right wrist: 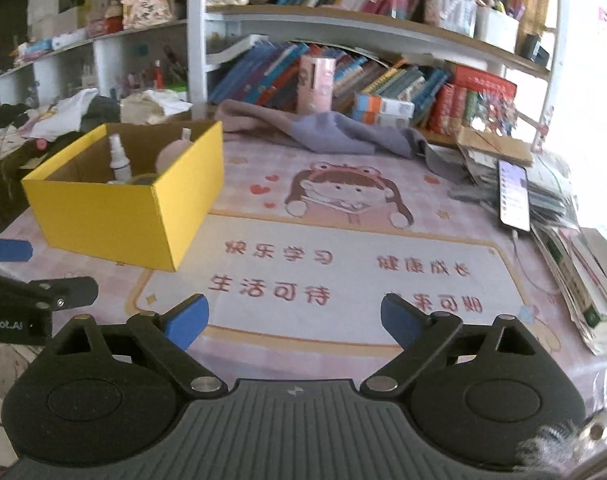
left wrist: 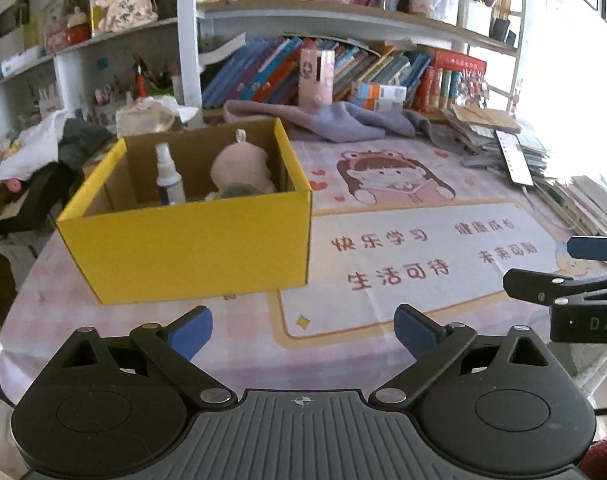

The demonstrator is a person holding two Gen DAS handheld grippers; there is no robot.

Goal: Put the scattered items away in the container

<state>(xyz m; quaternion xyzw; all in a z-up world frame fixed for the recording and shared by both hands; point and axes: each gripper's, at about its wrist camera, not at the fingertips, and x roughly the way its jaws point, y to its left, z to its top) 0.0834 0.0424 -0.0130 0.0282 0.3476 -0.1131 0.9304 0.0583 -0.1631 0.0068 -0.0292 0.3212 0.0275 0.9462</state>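
- the open yellow cardboard box stands on the pink cartoon-printed table mat, at the left and far side of it in both wrist views.
- inside it stand a small white spray bottle against the back wall and a pale pink round plush toy beside it; something greyish lies low in front of the toy, too hidden to name.
- the left gripper hovers low before the box, its blue-padded fingers spread wide with nothing between them.
- the right gripper hangs over the mat's printed text, likewise spread and empty.
- no loose item shows on the open mat; a grey-purple cloth and a smartphone on a paper stack lie at the edges.
- judgement: the tidying looks at or near its end, both tools idle after placing.
- if anything is left, the next move calls for finding it outside these views, closing on it squarely, and lifting it over the box's rim.
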